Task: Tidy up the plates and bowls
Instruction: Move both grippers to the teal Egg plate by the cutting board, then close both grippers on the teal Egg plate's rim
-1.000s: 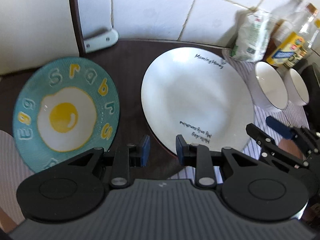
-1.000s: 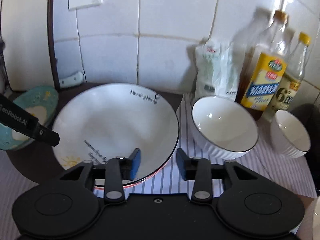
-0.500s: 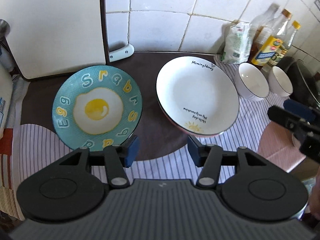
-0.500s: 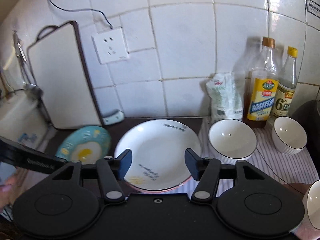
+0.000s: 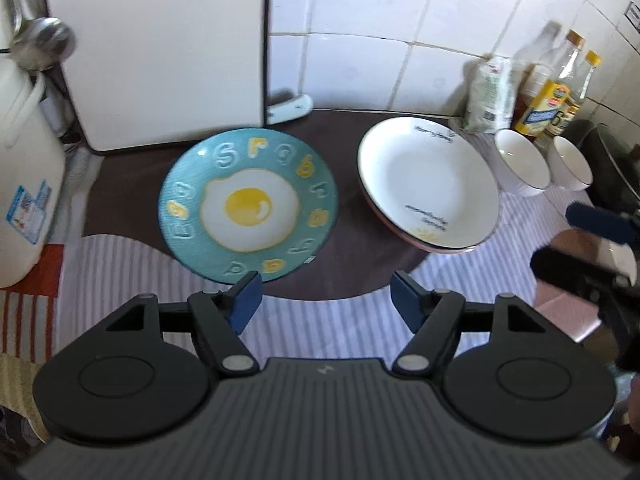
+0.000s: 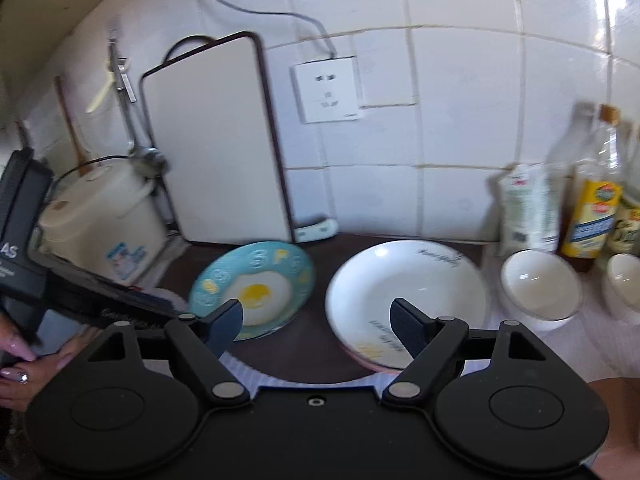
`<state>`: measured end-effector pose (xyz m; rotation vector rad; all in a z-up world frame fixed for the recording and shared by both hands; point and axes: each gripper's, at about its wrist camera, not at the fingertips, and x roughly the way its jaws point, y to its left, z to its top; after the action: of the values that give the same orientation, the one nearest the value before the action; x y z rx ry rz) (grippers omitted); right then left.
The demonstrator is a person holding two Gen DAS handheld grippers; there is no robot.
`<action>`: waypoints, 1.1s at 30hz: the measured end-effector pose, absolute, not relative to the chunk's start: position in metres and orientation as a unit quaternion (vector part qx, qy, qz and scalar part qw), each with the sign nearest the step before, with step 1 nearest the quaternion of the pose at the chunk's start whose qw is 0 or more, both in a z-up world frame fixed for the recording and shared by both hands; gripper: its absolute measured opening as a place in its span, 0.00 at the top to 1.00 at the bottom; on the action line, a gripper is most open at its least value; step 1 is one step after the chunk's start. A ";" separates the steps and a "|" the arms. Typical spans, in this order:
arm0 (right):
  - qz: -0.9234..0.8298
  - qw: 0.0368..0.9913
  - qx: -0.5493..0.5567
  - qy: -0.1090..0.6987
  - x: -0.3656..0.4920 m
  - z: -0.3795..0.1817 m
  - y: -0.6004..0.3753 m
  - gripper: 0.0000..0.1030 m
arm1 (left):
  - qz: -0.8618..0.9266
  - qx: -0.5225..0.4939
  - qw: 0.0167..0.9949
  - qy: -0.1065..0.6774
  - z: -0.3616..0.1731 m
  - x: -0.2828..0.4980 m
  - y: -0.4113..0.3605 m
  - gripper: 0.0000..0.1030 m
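On the brown mat, teal fried-egg plate (image 5: 248,204) beside white plate (image 5: 428,180).

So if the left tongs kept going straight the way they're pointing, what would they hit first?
Probably the bare brown mat between the egg plate and the white plate. The left tongs are opening with nothing between them. Depth is uncertain, so the egg plate's near rim might come first.

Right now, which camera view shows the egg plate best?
The left wrist view: the egg plate lies whole and unblocked, with its lettering readable. In the right wrist view it is smaller, blurred, and its near edge is hidden behind a gripper finger.
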<state>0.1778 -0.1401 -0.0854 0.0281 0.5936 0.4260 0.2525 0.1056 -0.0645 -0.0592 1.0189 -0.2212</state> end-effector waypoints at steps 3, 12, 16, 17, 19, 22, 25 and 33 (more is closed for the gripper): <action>0.229 0.929 0.029 0.288 0.174 -0.100 -0.133 0.14 | -0.097 -0.031 0.872 0.479 -0.068 0.250 0.120 0.32; 0.310 0.905 0.045 0.289 0.192 -0.154 -0.105 0.11 | -0.056 -0.034 0.880 0.471 -0.095 0.265 0.162 0.28; 0.326 0.894 0.063 0.301 0.212 -0.180 -0.088 0.11 | -0.054 -0.051 0.882 0.466 -0.112 0.281 0.178 0.25; 0.326 0.894 0.067 0.300 0.215 -0.185 -0.085 0.11 | -0.063 -0.055 0.882 0.463 -0.119 0.287 0.181 0.23; 0.329 0.888 0.076 0.311 0.226 -0.199 -0.075 0.12 | -0.057 -0.057 0.882 0.465 -0.133 0.302 0.188 0.23; 0.321 0.878 0.128 0.330 0.240 -0.220 -0.066 0.13 | -0.049 -0.072 0.880 0.467 -0.153 0.322 0.198 0.23; 0.299 0.885 0.153 0.323 0.247 -0.231 -0.056 0.17 | -0.041 -0.080 0.879 0.469 -0.165 0.336 0.204 0.23; 0.257 0.900 0.176 0.304 0.264 -0.236 -0.042 0.35 | -0.026 -0.055 0.878 0.475 -0.184 0.361 0.211 0.27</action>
<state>0.2639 -0.0423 -0.2357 0.3651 0.6301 0.5317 0.3613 0.2110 -0.1842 -0.1145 0.9902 -0.0533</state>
